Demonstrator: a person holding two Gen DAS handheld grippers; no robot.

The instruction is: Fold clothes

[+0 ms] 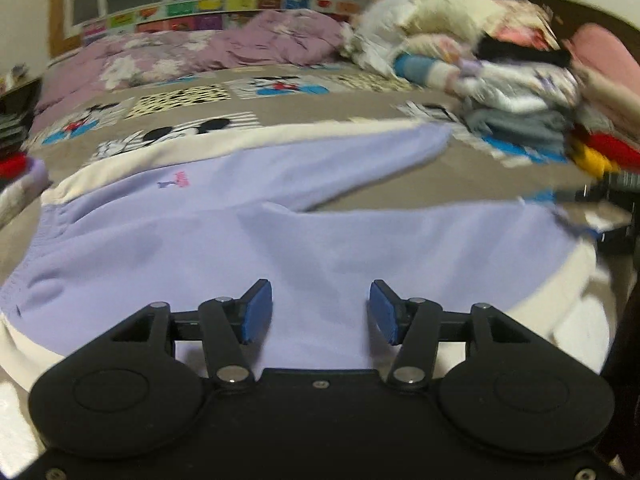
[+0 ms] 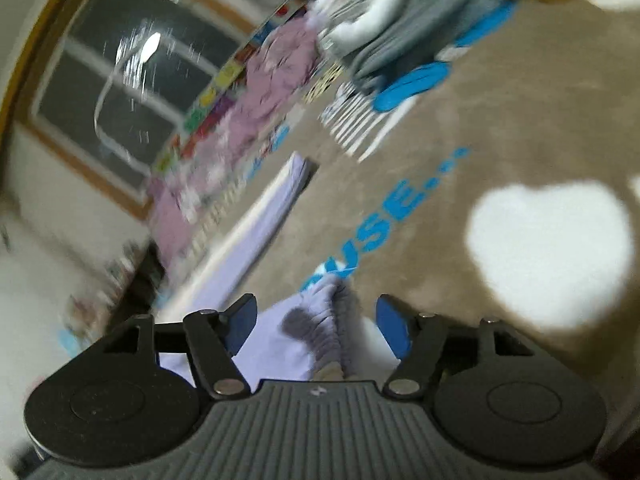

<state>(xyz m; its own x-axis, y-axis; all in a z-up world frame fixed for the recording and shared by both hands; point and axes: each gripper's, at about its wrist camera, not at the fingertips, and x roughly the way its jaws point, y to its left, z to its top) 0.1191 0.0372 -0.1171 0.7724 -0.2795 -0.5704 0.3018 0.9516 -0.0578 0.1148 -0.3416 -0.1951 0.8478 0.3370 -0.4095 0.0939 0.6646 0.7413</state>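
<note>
Blue pads are seen spread wide on the left gripper (image 1: 321, 310), with nothing between them; it is held low over the near leg of a pair of lilac trousers (image 1: 248, 240). The trousers are laid flat across a cream cloth (image 1: 224, 142) on the bed (image 1: 400, 184), waistband at the left and the two legs splayed apart in a V toward the right. A small pink and blue logo (image 1: 174, 181) is shown face up near the waist.

Over on the other side, the right gripper (image 2: 316, 330) is also held open, jaws parted, and a gathered lilac cuff (image 2: 320, 326) is framed between them without being pinched. That view is tilted and blurred, so contact with the pads cannot be judged. The far leg is seen running away as a long lilac strip toward the window (image 2: 120, 80).

Beyond the trousers, a pile of clothes (image 1: 500, 80) is stacked at the far right of the bed; whether those pieces are folded or waiting cannot be told through the blur. A purple quilt (image 1: 224, 48) is bunched along the far edge.

As for progress: the trousers are spread out, smooth, and no fold is visible in them. One leg over the other, then end to end, is judged to be what is left for this piece.
</note>
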